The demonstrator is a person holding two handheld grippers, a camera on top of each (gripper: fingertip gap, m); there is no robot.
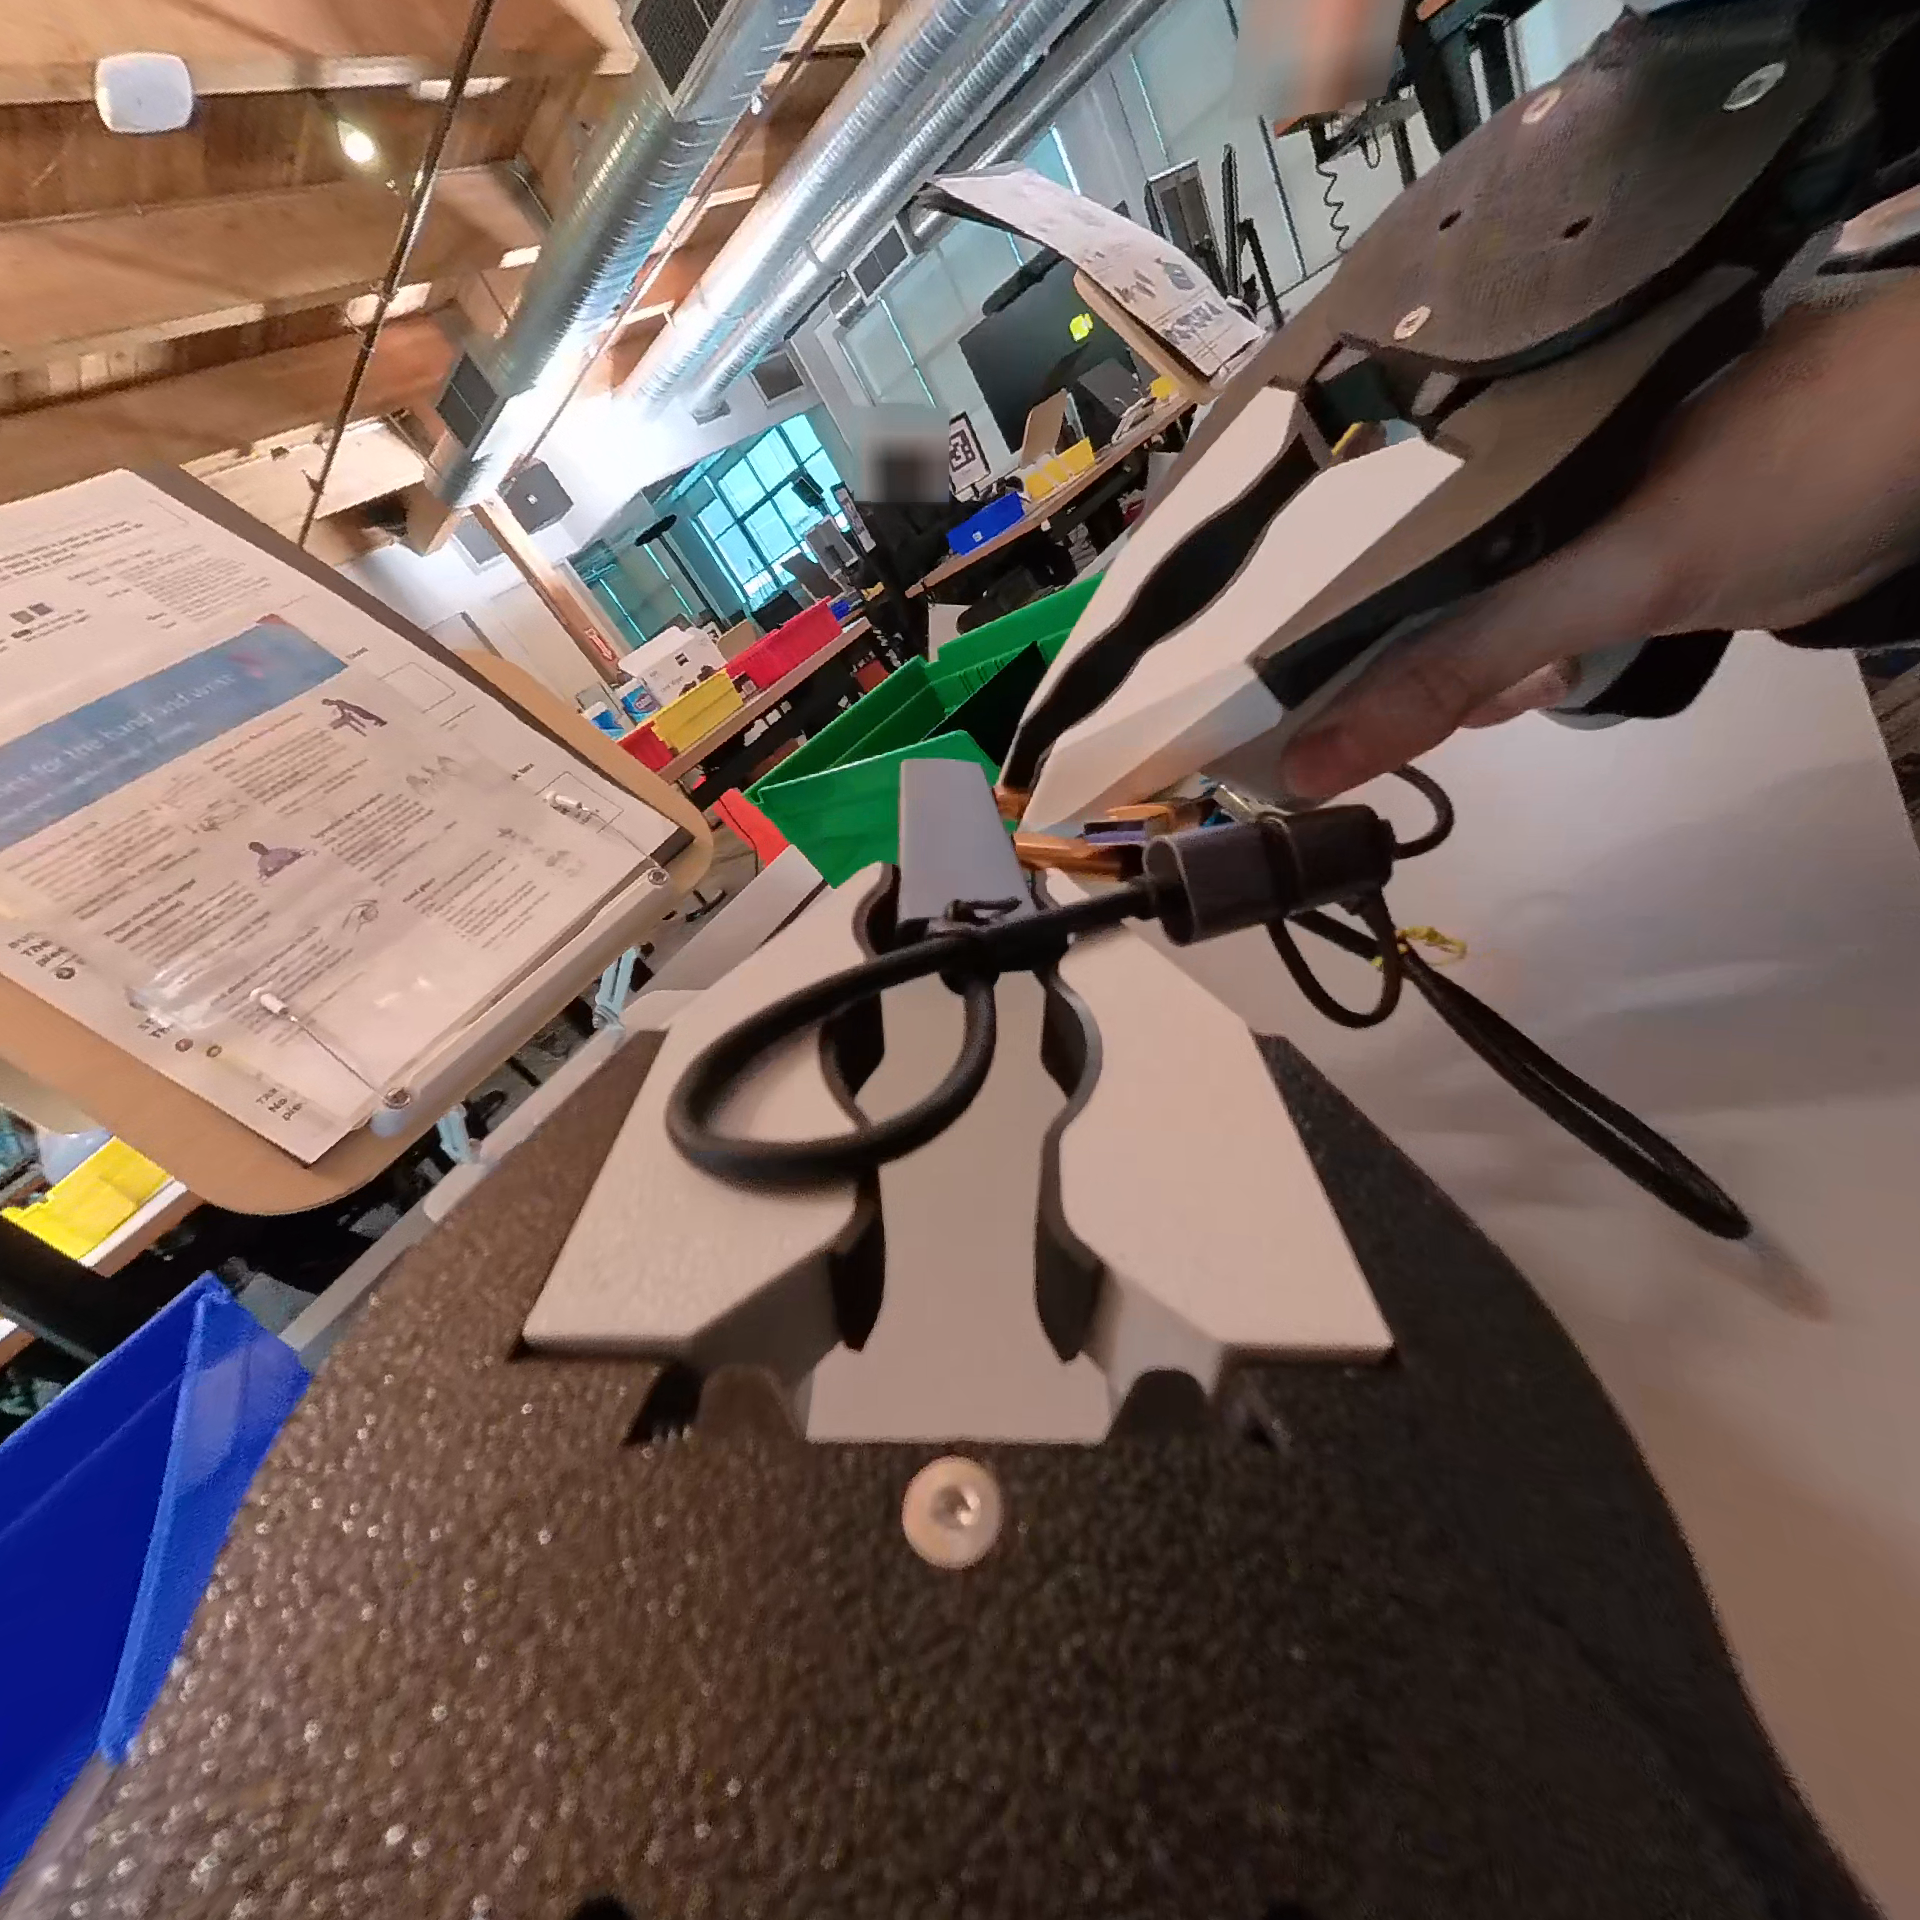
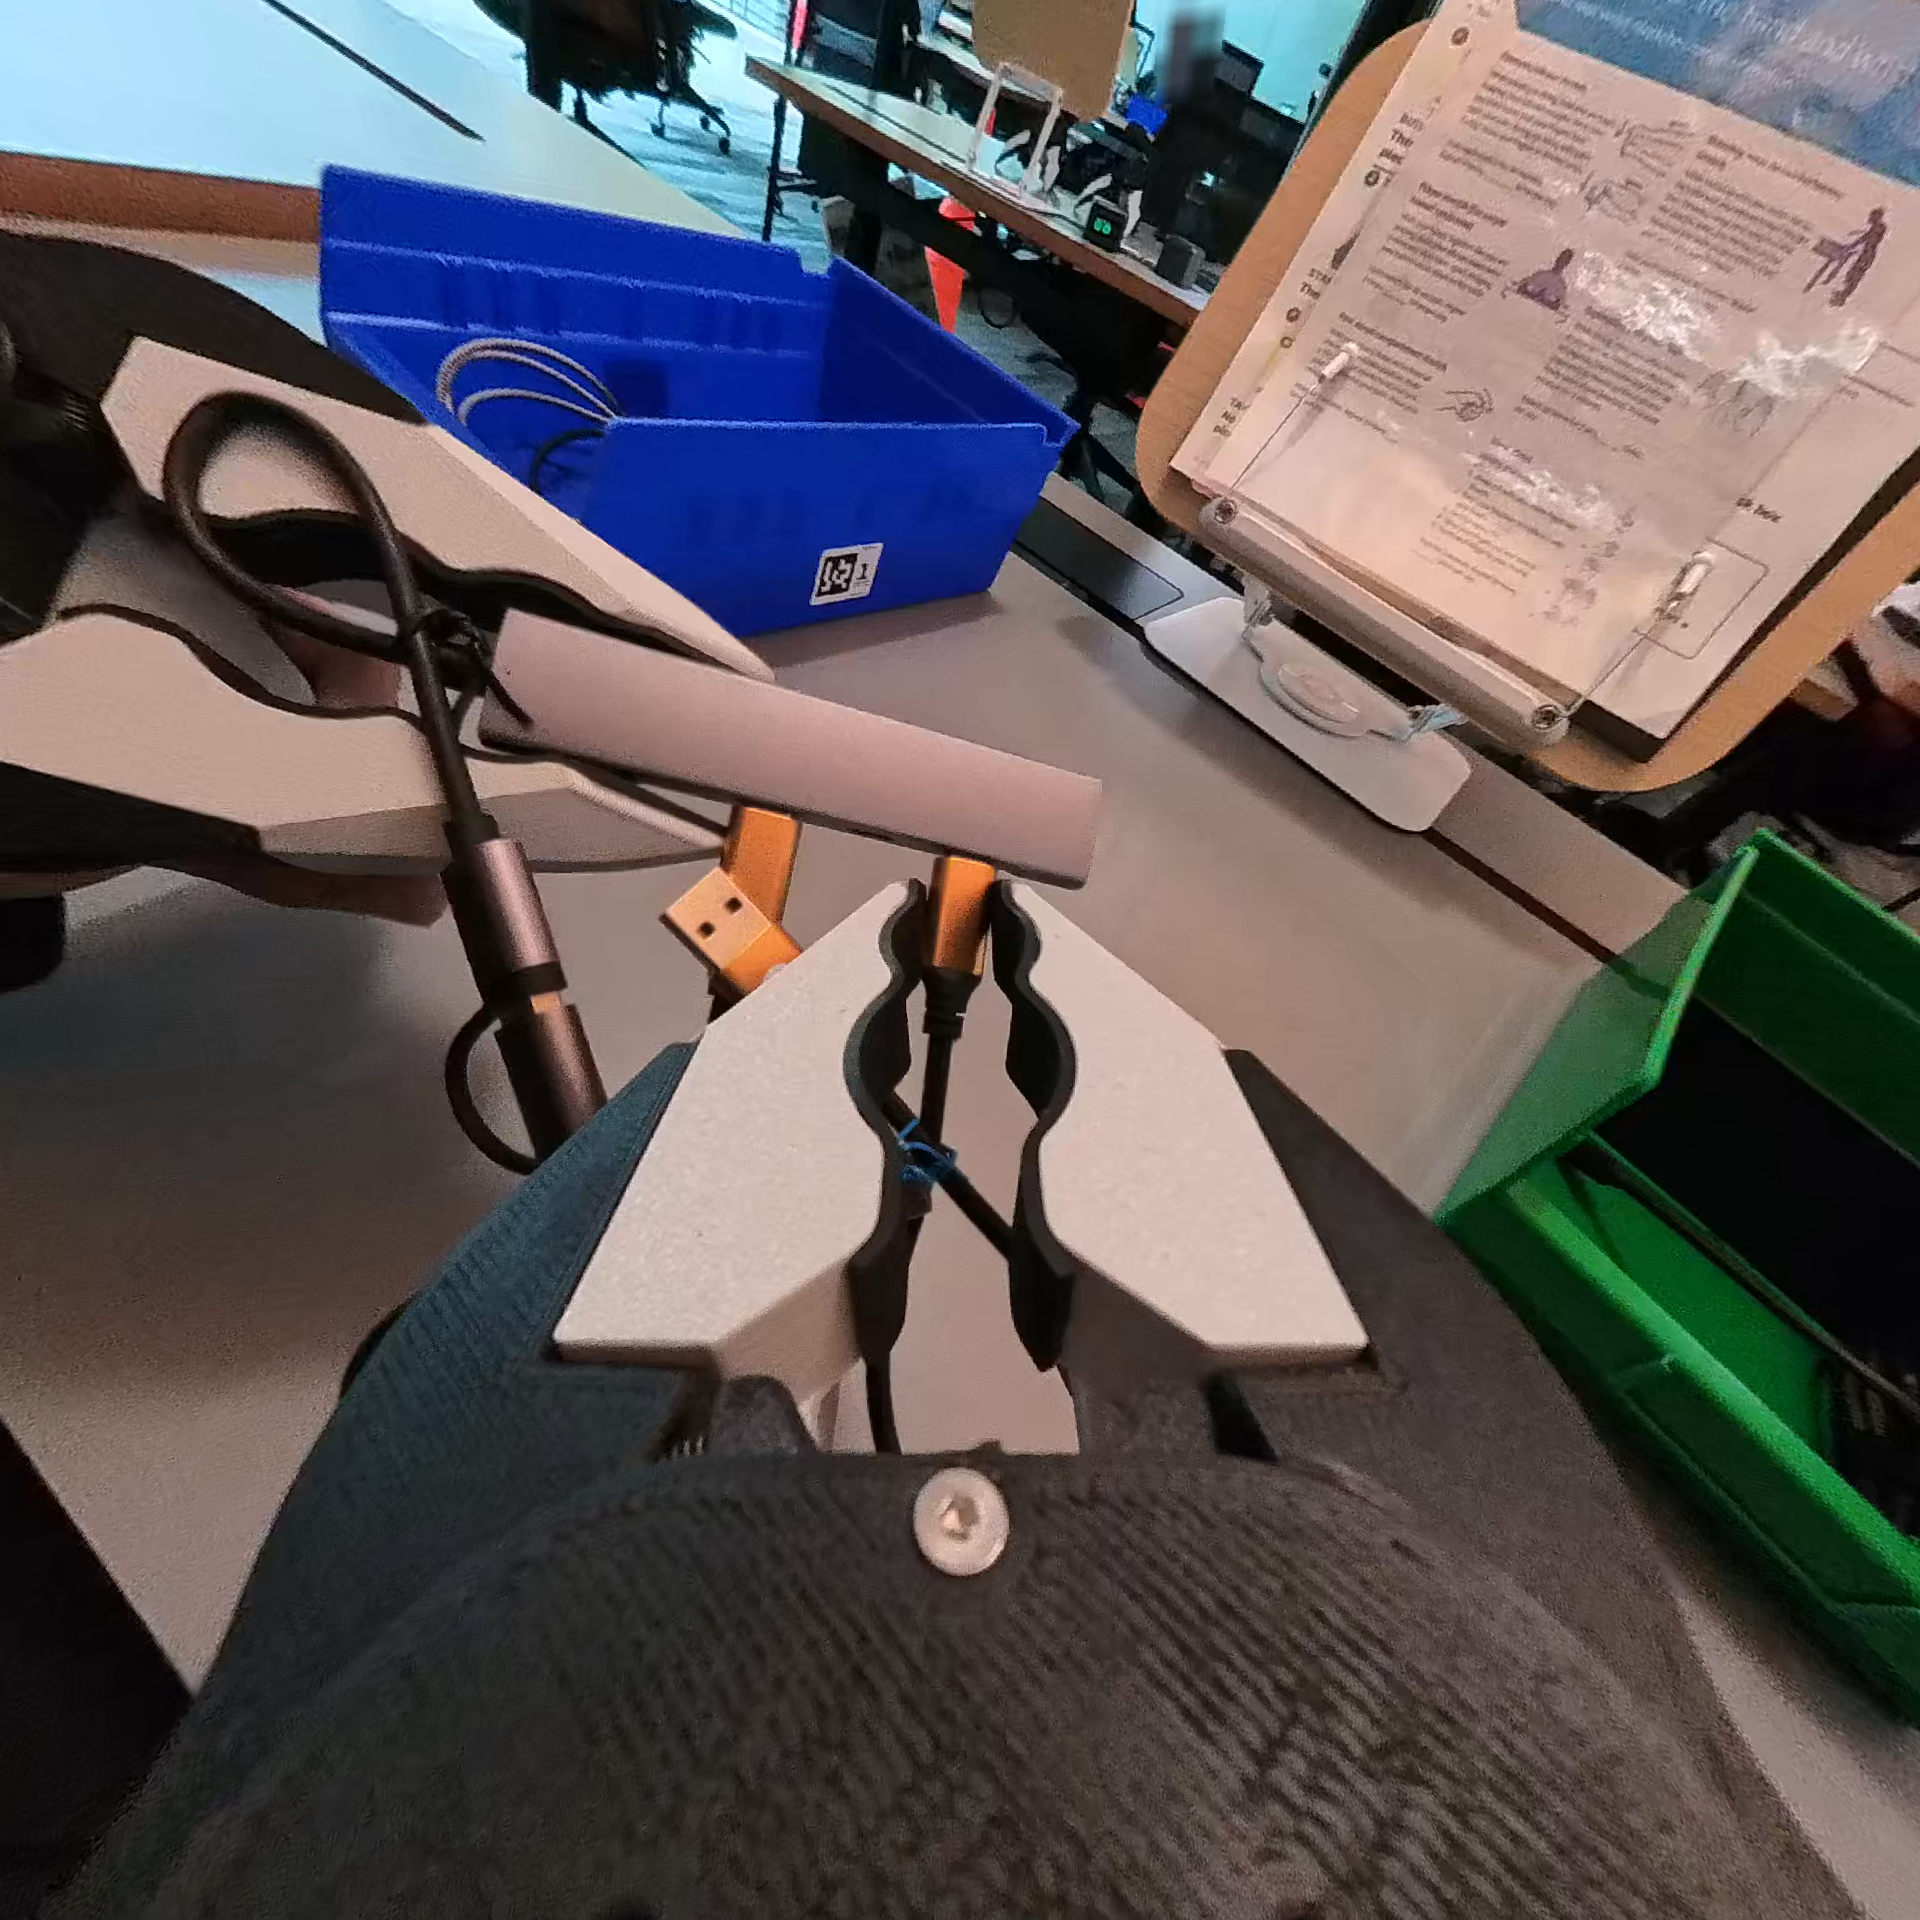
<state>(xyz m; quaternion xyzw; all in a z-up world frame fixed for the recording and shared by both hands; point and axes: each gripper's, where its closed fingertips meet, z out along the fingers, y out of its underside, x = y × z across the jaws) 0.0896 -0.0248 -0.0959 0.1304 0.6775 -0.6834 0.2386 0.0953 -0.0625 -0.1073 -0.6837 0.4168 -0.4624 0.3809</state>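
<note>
- The left gripper (image 1: 961, 914) is clamped on a grey hub (image 2: 790, 748), whose black cable (image 1: 831, 1070) loops over its fingers and ends in a dark plug (image 2: 520, 935).
- The right gripper (image 2: 956, 914) pinches an orange connector (image 2: 958, 925) right at the hub's edge.
- A second orange plug (image 2: 727, 925) hangs just left of the right gripper.
- A blue bin (image 2: 727, 416) sits beyond the left gripper; a green bin (image 2: 1662, 1247) lies right of the right gripper.
</note>
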